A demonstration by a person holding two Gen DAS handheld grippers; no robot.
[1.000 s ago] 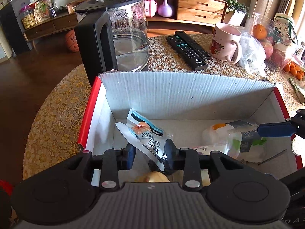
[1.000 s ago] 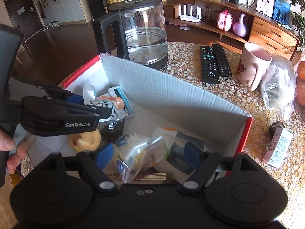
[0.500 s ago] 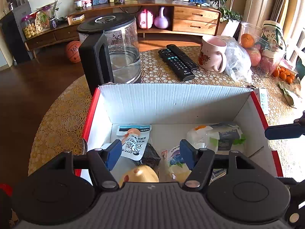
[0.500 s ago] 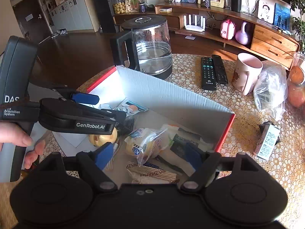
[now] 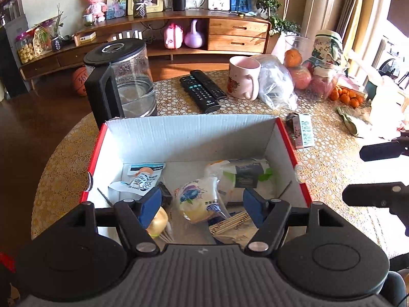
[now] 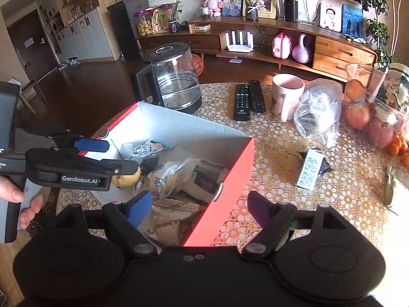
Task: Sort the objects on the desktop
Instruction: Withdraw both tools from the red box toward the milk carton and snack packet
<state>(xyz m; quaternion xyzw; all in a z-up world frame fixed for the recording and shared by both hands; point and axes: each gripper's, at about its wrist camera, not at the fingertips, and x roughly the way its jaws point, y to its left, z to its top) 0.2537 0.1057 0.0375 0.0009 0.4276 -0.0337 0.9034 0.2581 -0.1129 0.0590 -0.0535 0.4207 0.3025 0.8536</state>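
Observation:
A red cardboard box [image 5: 189, 130] with a white inside stands on the round table. Inside lie a white-and-blue pouch [image 5: 141, 179], a clear bag of yellow pieces [image 5: 199, 202], a yellow round thing [image 5: 158, 223], a green-and-white packet [image 5: 242, 176] and a pack of sticks [image 5: 235, 223]. My left gripper [image 5: 202, 204] hovers above them; its jaws are opening and hold nothing. My right gripper [image 6: 199, 208] stands open and empty over the box's red right wall [image 6: 230, 192]. In the right wrist view a hand holds the left gripper [image 6: 122, 156] over the box's left side.
Behind the box stand a glass kettle [image 5: 122, 87], two black remotes [image 5: 202, 90], a pink mug [image 5: 242, 80] and a plastic bag [image 5: 276, 84]. A small white carton [image 5: 303, 130] lies right of the box. Fruit [image 5: 301, 76] sits at the far right.
The left jaws let go of the white-and-blue pouch, which now lies flat in the box, and spread wider. Both grippers rose and drew back from the box.

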